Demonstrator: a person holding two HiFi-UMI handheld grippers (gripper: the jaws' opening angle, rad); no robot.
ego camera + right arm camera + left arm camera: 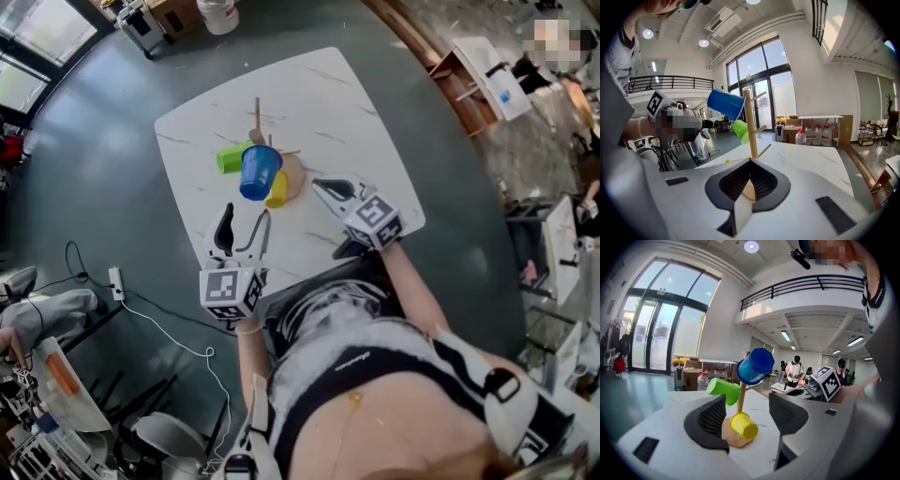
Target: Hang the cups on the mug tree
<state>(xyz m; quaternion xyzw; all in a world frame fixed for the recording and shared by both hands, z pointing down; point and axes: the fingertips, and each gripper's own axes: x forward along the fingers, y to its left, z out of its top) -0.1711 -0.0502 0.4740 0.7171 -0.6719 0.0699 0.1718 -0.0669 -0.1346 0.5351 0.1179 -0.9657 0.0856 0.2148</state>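
A wooden mug tree stands on a round wooden base on the white marble table. Three cups are on it: a blue cup high up, a green cup to its left, and a yellow cup low by the base. My left gripper is near the table's front edge, just short of the tree, open and empty. In the left gripper view the yellow cup and blue cup lie beyond the jaws. My right gripper, right of the tree, is shut on nothing.
The table's front edge is against the person's body. On the dark floor at the left lie a power strip and a white cable. A wooden shelf unit stands at the back right. Water jugs and people stand in the background.
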